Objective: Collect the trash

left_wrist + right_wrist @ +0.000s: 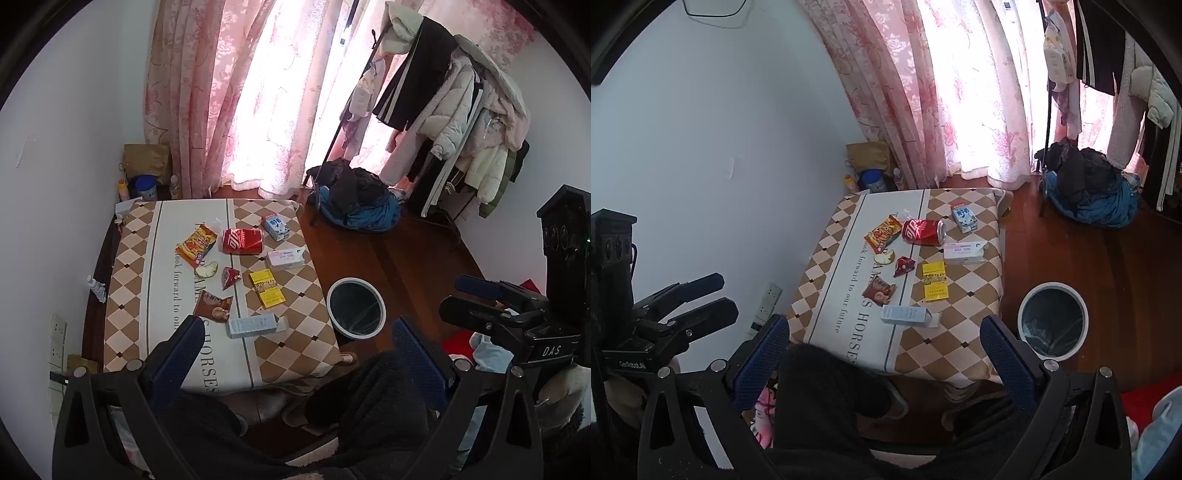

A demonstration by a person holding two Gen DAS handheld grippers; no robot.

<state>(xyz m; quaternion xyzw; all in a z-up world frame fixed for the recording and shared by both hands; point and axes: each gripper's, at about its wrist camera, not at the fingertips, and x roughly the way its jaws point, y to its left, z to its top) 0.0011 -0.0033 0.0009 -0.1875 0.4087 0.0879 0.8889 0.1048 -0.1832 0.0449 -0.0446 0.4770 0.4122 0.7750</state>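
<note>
Several pieces of trash lie on a small table (288,354) with a checkered cloth: a red cola can (243,240) on its side, an orange snack bag (195,244), a milk carton (275,227), a pink-white box (285,259), a yellow pack (267,288), a red wrapper (229,277), a brown wrapper (214,306), a grey-blue box (255,326) and an apple core (206,271). A white-rimmed trash bin (356,308) stands on the floor right of the table. My left gripper (295,354) is open, empty, above the table's near edge. My right gripper (886,350) is open, empty; the can (922,232) and bin (1052,319) lie ahead.
Pink curtains (236,92) hang behind the table. A clothes rack (454,110) with coats and a pile of bags (358,203) stand at the right on the wooden floor. Bottles and a paper bag (147,162) sit in the corner. My legs are below the grippers.
</note>
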